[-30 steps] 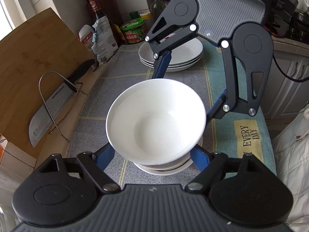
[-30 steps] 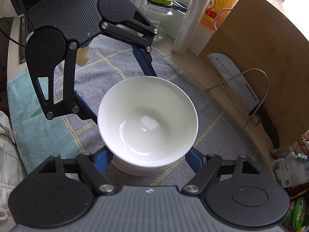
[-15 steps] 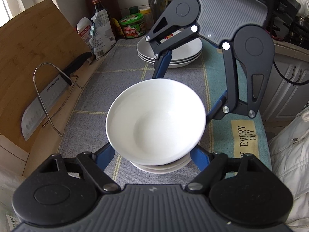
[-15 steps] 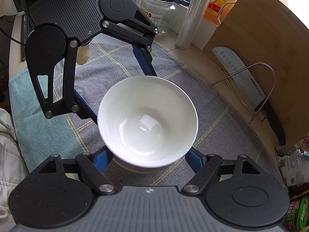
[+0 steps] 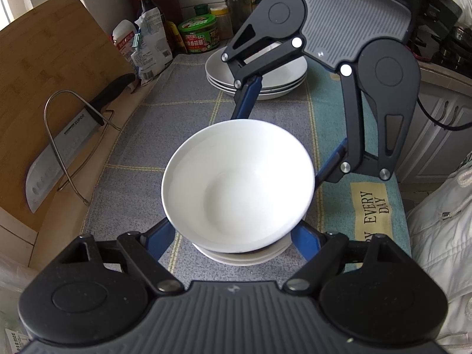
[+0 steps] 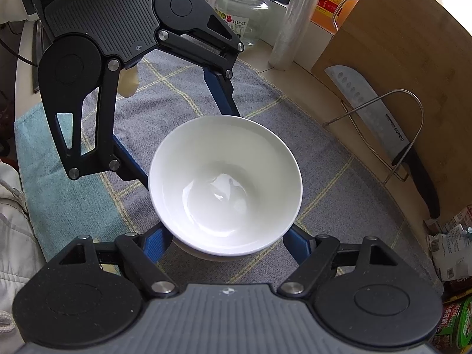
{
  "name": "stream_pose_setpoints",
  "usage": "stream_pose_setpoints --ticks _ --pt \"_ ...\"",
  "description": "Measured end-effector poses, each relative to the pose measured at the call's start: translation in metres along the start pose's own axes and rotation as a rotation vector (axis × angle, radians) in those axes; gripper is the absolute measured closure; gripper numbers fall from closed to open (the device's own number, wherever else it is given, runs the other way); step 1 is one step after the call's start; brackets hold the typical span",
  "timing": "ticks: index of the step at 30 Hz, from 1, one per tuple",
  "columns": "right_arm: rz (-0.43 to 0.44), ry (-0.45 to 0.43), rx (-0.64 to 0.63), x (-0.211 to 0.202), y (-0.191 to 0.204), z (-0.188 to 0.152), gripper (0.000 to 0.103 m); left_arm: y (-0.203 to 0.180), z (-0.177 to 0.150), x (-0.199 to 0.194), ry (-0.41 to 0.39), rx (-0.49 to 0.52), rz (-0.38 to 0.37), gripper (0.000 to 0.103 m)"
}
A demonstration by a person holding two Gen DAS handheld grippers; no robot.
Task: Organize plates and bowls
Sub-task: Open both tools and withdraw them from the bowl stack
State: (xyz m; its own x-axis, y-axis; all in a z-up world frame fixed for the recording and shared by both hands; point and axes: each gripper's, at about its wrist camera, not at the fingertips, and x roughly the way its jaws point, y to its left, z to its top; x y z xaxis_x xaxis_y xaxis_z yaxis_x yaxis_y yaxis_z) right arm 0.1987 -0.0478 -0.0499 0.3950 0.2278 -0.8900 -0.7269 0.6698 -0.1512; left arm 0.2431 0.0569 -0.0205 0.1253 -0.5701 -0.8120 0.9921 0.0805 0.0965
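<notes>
Two hand-held grippers facing, both clasping white bowl between fingers, above stacked bowls

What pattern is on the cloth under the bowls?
The cloth is grey with thin yellow check lines, turning teal along one edge; clearest in the right wrist view.

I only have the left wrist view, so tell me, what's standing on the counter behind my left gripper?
Observer: A clear glass jar with a green-rimmed lid, past the towel's far edge behind the left gripper.
Operator: Anything beside the jar?
Observer: An upright roll of clear film, just to its right in the right wrist view.
Operator: Anything on the towel there?
Observer: A pale cream object, partly hidden by the gripper's linkage.
</notes>
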Motion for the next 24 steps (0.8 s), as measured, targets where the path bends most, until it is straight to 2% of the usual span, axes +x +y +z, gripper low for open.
stream_pose_setpoints --ticks 5,7,9,10,17,20,24 --pt "0.005 0.003 0.002 0.002 -0.001 0.0 0.017 0.002 -0.001 0.001 0.005 -0.008 -0.015 0.017" --pt "0.002 0.005 0.003 0.003 0.0 0.0 0.013 0.002 -0.001 0.001 0.005 -0.011 -0.023 0.017" --pt "-0.009 -0.008 0.002 0.003 0.0 0.0 0.001 0.0 -0.001 -0.001 -0.009 -0.004 -0.021 0.01" --pt "-0.011 -0.019 0.007 0.001 -0.001 0.001 0.0 0.0 0.0 -0.004 -0.019 0.001 -0.02 0.009" --pt "-0.019 -0.034 0.005 -0.002 -0.001 0.001 0.0 -0.002 0.0 -0.019 -0.06 -0.004 0.009 0.008" --pt "-0.019 -0.033 0.014 -0.002 -0.002 -0.002 0.0 -0.008 0.001 -0.025 -0.087 0.007 -0.023 0.007" --pt "-0.027 -0.036 0.024 -0.003 -0.003 -0.004 0.0 -0.015 -0.001 -0.019 -0.07 0.021 -0.044 0.007"
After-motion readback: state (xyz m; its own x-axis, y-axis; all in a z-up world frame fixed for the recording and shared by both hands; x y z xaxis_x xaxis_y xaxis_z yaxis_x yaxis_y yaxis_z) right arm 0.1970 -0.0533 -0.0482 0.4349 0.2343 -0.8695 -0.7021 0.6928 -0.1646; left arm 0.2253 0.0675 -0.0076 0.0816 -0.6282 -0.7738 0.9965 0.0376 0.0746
